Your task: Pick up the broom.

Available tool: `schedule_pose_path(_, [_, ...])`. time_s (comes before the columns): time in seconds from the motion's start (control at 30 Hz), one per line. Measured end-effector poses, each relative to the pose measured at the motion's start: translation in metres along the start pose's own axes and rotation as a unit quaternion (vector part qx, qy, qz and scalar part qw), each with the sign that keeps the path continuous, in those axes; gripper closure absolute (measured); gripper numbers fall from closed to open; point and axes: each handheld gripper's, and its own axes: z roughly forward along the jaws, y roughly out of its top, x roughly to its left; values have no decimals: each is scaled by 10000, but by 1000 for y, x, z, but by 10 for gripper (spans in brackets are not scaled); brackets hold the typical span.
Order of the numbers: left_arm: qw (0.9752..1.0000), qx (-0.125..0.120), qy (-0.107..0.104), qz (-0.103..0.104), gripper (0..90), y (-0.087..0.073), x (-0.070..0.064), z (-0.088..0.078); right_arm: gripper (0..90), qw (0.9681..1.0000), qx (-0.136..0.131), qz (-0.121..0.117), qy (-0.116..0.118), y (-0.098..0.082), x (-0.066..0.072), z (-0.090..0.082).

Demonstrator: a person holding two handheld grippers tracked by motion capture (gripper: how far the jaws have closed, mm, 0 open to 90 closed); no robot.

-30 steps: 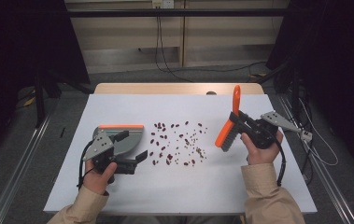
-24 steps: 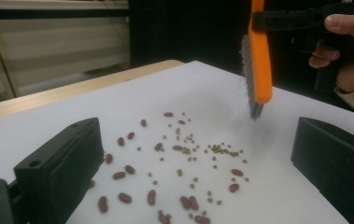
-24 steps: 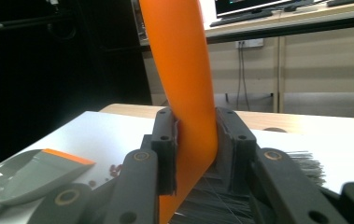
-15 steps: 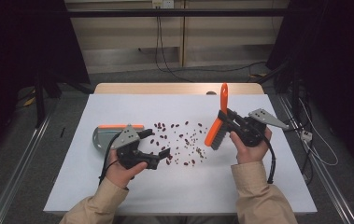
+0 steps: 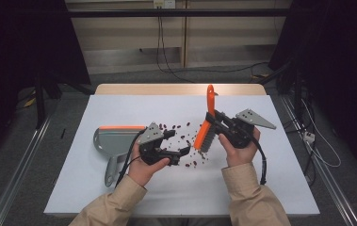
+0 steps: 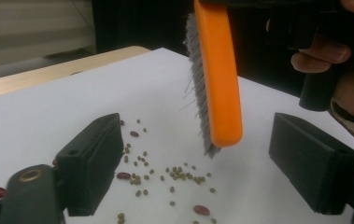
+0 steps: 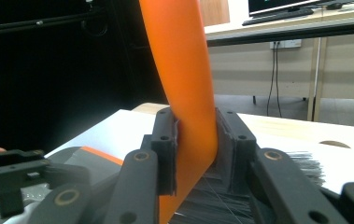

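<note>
Small red and green beans (image 5: 185,132) (image 6: 174,175) lie scattered in the middle of the white sheet. My right gripper (image 5: 214,120) (image 7: 195,140) is shut on the handle of an orange brush (image 5: 205,129) (image 7: 184,70), bristles down over the beans. My left gripper (image 5: 178,142) (image 6: 198,168) lies low over the beans, just left of the brush. Its jaws have just been closing but stand apart. The brush tip (image 6: 219,74) hangs between them, touching neither. A grey dustpan (image 5: 115,139) with an orange lip lies flat behind the left hand.
The white sheet (image 5: 166,188) covers most of the wooden table (image 5: 176,89). A cable trails from each gripper toward the front edge. Beyond the table are a dark floor, cables and metal rails on both sides.
My left hand has gone right, from the dustpan to the beans, and its jaws have narrowed. The right hand has carried the brush left, toward the beans.
</note>
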Motion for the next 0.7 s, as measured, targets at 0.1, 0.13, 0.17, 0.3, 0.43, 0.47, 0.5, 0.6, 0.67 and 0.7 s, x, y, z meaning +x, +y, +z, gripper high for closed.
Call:
schedule_pose_path(0.1, [9999,77,-13,-81,229,-2,0,7,711,10000,5,2,42,-1,5,5])
schedule_pose_path(0.13, [9999,120,-54,-96,254,-2,1,8,712,10000,14,15,45,-2,7,7])
schedule_pose_path(0.17, [9998,153,-55,-97,276,-3,2,10,711,10000,17,17,79,-2,8,8])
schedule_pose_path(0.3, [9997,242,-22,-105,387,-5,2,15,712,9999,73,-42,150,-3,17,15])
schedule_pose_path(0.43, [9993,336,-14,-167,487,-5,2,17,711,9997,111,-95,191,-2,23,20])
schedule_pose_path(0.47, [9992,369,6,-181,524,-6,2,17,711,9997,107,-119,209,-2,24,22])
schedule_pose_path(0.5, [9992,367,-8,-186,536,-6,2,17,711,9996,136,-123,214,-2,25,22])
schedule_pose_path(0.6, [9992,378,-12,-123,607,-5,1,17,711,9994,176,-221,186,-2,29,25])
schedule_pose_path(0.67, [9992,405,33,-57,675,-4,-1,16,711,9993,189,-248,190,-2,31,26])
schedule_pose_path(0.7, [9991,413,74,-34,682,-4,-2,16,710,9992,196,-286,185,-2,32,26])
